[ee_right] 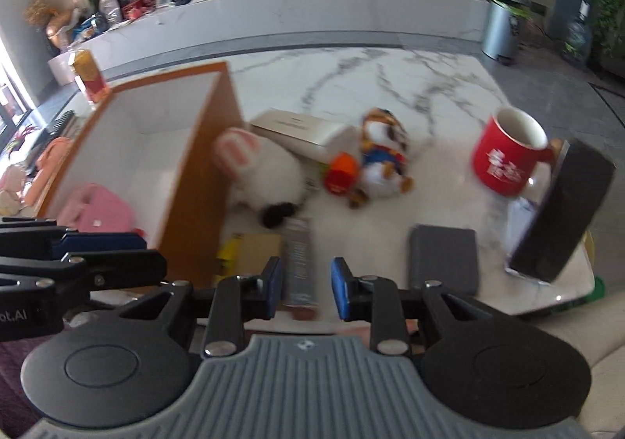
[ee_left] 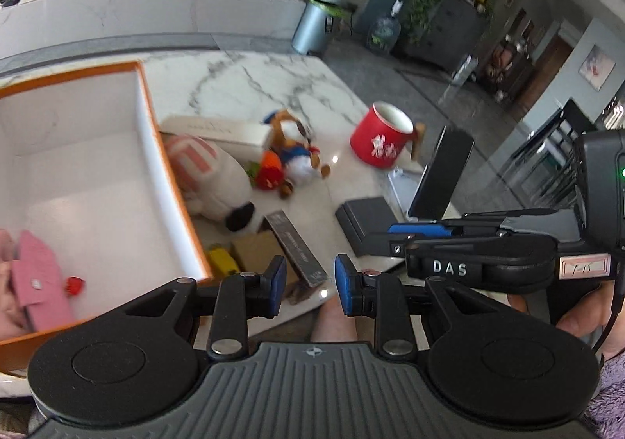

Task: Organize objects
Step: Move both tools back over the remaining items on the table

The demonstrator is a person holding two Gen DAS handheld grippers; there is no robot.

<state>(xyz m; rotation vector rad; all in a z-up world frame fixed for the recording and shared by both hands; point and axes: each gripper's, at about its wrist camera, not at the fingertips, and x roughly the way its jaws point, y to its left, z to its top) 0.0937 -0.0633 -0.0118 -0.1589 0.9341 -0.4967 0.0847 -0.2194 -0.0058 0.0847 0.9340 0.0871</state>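
In the left wrist view the left gripper (ee_left: 306,284) sits at the bottom centre, its blue pads parted by a modest gap with nothing between them; it hangs past the near edge of the marble table (ee_left: 250,83). The orange-rimmed box (ee_left: 154,149) fills the left of the frame, its white inside mostly bare, with a pink pouch (ee_left: 39,282) and a small red item (ee_left: 74,285) at its lower left corner. Against the box's right wall lies a white plush rabbit (ee_left: 213,181); just right of it are a duck plush (ee_left: 297,153) and a long white carton (ee_left: 218,132). Near the table's front edge lie a yellow item (ee_left: 222,261), a brown cardboard piece (ee_left: 258,253) and a dark slim box (ee_left: 297,249), packed close together. A red mug (ee_left: 381,140) stands at centre right, with open marble behind it toward the far edge. A grey case (ee_left: 363,218) and a tilted black slab (ee_left: 443,177) crowd the right edge.

In the right wrist view the right gripper (ee_right: 306,288) is likewise partly spread and holds nothing, the dark slim box lying on the table beyond the gap. The upper centre of the tabletop is free.
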